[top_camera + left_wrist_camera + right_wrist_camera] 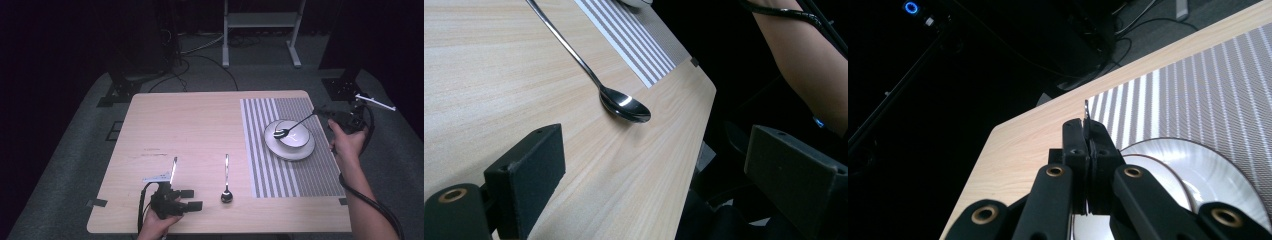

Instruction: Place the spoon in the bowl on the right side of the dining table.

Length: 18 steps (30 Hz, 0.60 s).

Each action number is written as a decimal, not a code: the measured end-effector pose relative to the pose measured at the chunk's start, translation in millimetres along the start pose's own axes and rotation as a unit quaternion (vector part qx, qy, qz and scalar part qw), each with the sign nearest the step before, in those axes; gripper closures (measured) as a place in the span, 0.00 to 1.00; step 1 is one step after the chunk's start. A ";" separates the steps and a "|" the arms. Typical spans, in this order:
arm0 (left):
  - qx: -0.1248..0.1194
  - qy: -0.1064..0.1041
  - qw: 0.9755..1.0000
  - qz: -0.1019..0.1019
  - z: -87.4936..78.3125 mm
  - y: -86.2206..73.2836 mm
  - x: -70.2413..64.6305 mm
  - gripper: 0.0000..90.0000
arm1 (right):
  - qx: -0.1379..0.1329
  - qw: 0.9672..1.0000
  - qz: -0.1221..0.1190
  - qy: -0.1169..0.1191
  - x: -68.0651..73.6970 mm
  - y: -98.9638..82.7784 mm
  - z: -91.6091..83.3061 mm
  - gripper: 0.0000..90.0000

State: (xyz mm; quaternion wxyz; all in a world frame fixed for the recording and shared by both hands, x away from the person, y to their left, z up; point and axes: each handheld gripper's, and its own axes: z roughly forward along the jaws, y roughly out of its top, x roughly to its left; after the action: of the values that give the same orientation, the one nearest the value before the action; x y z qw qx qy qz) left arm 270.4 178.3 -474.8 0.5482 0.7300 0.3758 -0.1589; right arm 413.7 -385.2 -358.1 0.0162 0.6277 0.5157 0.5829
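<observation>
— Spoon in the bowl [295, 123]: where is it, and what has hold of it?
— Its scoop end sits inside the white bowl [294, 135], and its handle slants up to the right into the right claw [320, 113]. In the right gripper view that claw [1088, 131] has its jaws pressed together on the thin handle tip [1086, 109], which pokes out just above them.
— And the bowl?
— It stands on a white plate [290, 150], and the plate lies on the striped placemat [260, 150] covering the right part of the wooden bench [190, 125]. The right hand [346, 142] holds its claw off the bench's right edge, with a cable [370, 202] trailing along the forearm.
— Any other cutlery?
— A second spoon [226, 180] lies flat on the bare wood near the front edge, scoop end toward the person, handle pointing away. It is beside the placemat, not touching it. In the left gripper view this spoon [624, 105] lies ahead of the jaws with nothing touching it.
— What about the left claw?
— The left claw [192, 199] rests low at the front of the bench, to the left of that spoon, held by the left hand [160, 222]. Its jaws stand wide apart with nothing between them; seen from its own camera, the left claw [659, 170] has one jaw over the wood and the other past the bench edge.
</observation>
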 end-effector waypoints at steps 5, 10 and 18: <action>0.000 0.000 1.000 0.000 0.2 0.0 -0.2 0.09 | -0.006 1.000 0.004 -0.007 -5.3 1.4 -3.8 0.99; -0.005 -0.001 1.000 0.001 0.1 0.2 -0.9 0.09 | -0.016 1.000 0.011 -0.022 -13.1 3.2 -9.9 0.98; -0.004 0.000 1.000 0.001 0.8 -0.1 -0.7 0.09 | -0.025 0.999 0.021 -0.039 -26.5 2.1 -14.0 0.98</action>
State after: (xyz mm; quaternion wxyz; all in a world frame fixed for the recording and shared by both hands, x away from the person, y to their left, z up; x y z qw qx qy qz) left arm 270.0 177.4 -474.7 0.5515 0.7279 0.3759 -0.1572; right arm 410.1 -412.0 -371.3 0.0395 0.6605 0.4865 0.5705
